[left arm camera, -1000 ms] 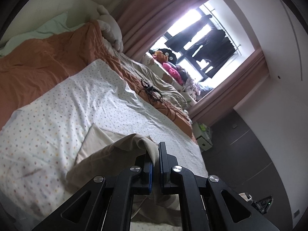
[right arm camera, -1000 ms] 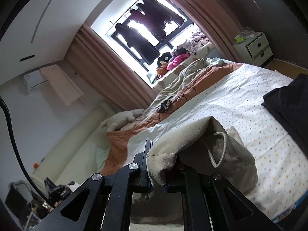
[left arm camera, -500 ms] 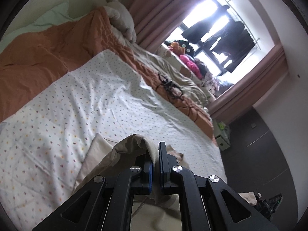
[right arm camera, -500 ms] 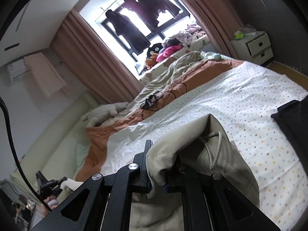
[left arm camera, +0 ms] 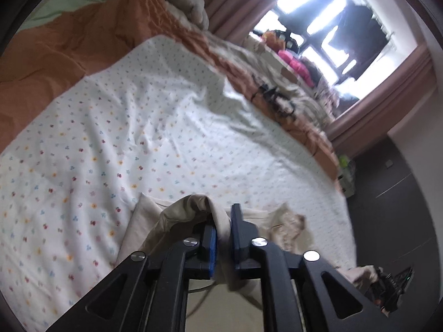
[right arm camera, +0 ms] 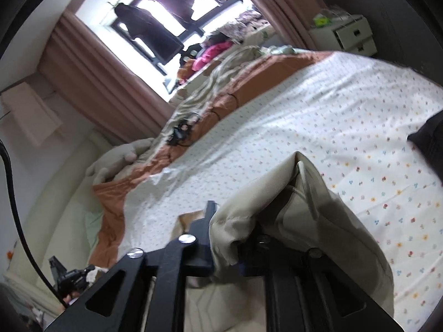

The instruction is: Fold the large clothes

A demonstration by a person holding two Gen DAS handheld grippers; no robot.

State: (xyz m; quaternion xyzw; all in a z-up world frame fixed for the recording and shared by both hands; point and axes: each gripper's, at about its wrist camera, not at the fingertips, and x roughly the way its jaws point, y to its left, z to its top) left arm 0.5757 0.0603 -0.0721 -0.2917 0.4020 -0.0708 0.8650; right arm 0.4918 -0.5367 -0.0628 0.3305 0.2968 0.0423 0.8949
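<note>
— Over the bed, near its foot, what are you holding?

— A beige garment (left arm camera: 177,215), one edge in each of my grippers. My left gripper (left arm camera: 223,233) has a fold of the cloth standing between its jaws; they have just been opening, and a gap shows on one side of the fold, so I judge that grip as let go. My right gripper (right arm camera: 227,238) has also just been opening its jaws. The cloth drapes thickly over them there, covering one finger, and I cannot tell whether they still pinch it.

— Where is the garment itself?

— Its lower part lies on the flower-print sheet (left arm camera: 138,127), with the raised edges humped over my fingers.

— What could go wrong from here?

— If one side lets go before the other, I expect the folded edge to land crooked. The fabric could also snag on a finger when I pull back, dragging the fold open. The black garment (right arm camera: 432,144) lies near on the right; a sloppy drop might overlap it.
</note>
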